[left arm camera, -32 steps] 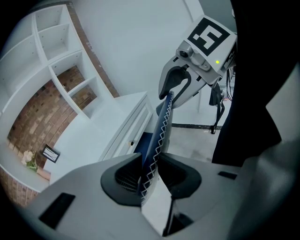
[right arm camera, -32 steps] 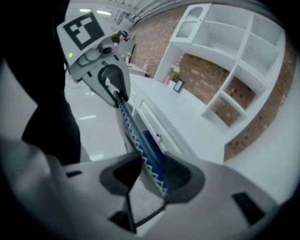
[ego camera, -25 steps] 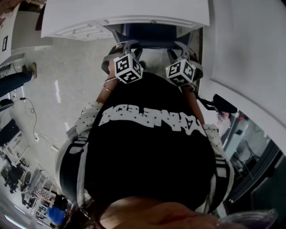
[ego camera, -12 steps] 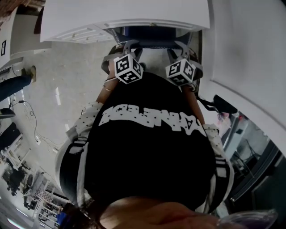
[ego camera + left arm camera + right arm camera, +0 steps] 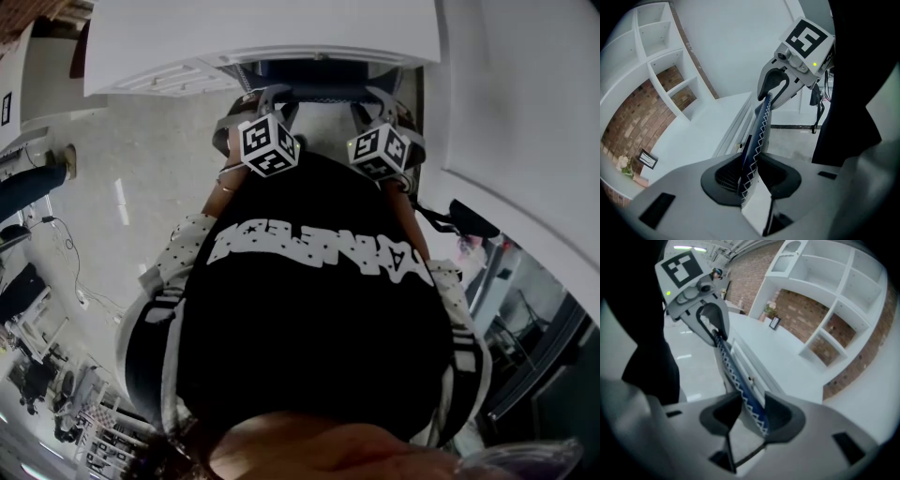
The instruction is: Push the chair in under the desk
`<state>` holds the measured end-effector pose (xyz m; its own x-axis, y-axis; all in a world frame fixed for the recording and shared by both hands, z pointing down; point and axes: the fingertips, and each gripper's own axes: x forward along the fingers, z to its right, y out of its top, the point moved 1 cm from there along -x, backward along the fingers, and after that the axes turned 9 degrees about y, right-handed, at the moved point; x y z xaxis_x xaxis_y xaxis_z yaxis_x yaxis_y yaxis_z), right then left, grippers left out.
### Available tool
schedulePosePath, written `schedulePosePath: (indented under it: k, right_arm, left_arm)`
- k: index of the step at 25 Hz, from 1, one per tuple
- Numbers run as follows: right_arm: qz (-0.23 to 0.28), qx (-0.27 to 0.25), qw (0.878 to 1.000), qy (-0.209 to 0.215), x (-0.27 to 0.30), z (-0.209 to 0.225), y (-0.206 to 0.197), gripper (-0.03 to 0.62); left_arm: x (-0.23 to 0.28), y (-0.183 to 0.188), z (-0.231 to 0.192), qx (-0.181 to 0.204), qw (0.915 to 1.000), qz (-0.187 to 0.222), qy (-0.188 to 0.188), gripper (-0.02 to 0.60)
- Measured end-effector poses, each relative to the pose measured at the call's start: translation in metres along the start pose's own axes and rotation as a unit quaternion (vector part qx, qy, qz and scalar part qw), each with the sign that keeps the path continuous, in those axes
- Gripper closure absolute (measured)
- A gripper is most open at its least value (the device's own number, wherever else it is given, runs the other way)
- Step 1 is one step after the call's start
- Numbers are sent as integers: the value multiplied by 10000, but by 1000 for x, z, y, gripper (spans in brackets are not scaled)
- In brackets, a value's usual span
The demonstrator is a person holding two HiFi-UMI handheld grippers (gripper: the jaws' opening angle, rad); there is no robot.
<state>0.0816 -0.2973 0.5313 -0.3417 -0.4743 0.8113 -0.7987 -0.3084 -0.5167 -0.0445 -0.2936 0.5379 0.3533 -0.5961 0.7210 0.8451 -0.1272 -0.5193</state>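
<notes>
Chair (image 5: 761, 126) in left tongs (image 5: 751, 172), right tongs (image 5: 751, 414)

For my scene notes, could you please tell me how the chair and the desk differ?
The chair is dark blue with white zigzag stitching; the desk is plain white. The left gripper and right gripper clamp the chair's edge; neither grips the desk.

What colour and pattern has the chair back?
Chair back: dark blue, white zigzag stitching; clearest in left gripper view.
</notes>
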Motion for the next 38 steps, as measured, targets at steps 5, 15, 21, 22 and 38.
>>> schedulePosePath:
  k: [5, 15, 21, 22, 38]
  right_arm:
    - [19, 20, 10000, -68, 7, 1, -1, 430]
    - [3, 33, 9999, -122, 10, 6, -5, 424]
    - [96, -102, 9999, 75, 6, 6, 1, 424]
    - [104, -118, 9998, 124, 7, 6, 1, 424]
    - [218, -121, 9987, 449, 19, 10, 2, 425]
  left_arm:
    - [3, -2, -3, 5, 10000, 38, -12, 448]
    - [9, 0, -2, 11, 9998, 130, -124, 448]
    - [6, 0, -5, -105, 9999, -28, 16, 446]
    - [8, -1, -6, -144, 9999, -56, 47, 446]
    - [16, -7, -12, -431, 9988, -156, 166, 431]
